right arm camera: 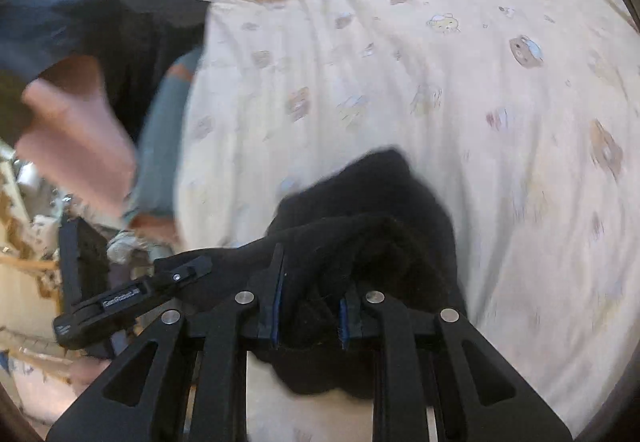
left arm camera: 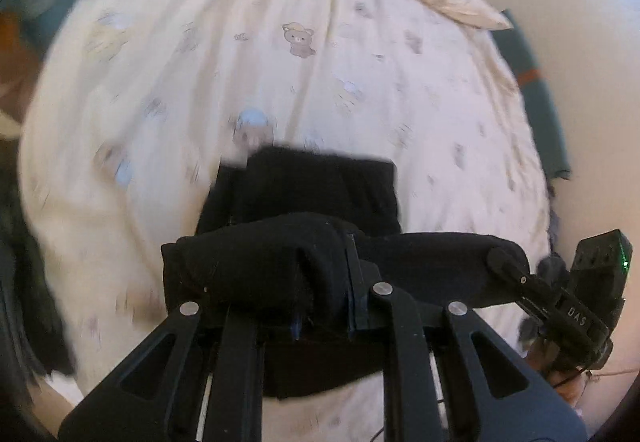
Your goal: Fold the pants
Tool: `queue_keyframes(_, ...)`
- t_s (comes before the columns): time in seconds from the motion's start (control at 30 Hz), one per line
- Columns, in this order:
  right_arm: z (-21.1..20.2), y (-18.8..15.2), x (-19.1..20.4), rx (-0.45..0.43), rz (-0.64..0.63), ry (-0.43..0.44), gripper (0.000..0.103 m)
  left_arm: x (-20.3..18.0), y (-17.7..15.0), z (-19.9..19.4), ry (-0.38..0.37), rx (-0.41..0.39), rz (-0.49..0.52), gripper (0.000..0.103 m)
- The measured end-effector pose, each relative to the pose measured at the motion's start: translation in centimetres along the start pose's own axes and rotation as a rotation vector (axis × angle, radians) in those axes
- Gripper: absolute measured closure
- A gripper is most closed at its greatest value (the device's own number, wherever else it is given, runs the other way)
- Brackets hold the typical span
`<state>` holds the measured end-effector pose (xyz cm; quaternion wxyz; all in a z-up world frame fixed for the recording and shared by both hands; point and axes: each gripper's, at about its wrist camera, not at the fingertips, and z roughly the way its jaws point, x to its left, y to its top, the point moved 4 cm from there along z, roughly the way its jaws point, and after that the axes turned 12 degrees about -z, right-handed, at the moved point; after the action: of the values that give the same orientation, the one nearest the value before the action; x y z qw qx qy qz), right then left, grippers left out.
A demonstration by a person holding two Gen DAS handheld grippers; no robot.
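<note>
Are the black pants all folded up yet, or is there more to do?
Not yet. The black pants already look doubled into a short, thick bundle. Right now the left gripper and right gripper each pinch the bundle's near edge above the bear-print bedspread. Still left: laying that edge down and letting go.

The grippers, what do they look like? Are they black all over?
Mostly. The left gripper and right gripper are black, with angular arms that have cut-out holes and round silver bolts. The fingers have blue-edged pads. Seen from the other camera, the right one shows a small green light and the letters "DAS"; the left carries a white label.
</note>
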<state>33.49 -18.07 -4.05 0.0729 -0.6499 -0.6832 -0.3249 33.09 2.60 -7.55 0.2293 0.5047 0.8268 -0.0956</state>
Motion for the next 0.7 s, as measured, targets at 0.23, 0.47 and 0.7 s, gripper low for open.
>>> queue_keyframes(0.23, 9.7, 4.4, -6.7, 0.106, 0.129, 0.017, 0.077, 1.9, 6.5, 9.3, 0.043, 0.098, -0.051, 0.080)
queue_keyframes(0.47, 9.0, 5.6, -7.7, 0.101, 0.086, 0.091, 0.064, 4.6, 10.3, 0.7, -0.095, -0.223, -0.074, 0.017)
queue_keyframes(0.7, 3.9, 7.0, -6.8, -0.061, 0.070, 0.081, 0.023, 1.4, 3.8, -0.7, 0.018, -0.333, 0.305, 0.017)
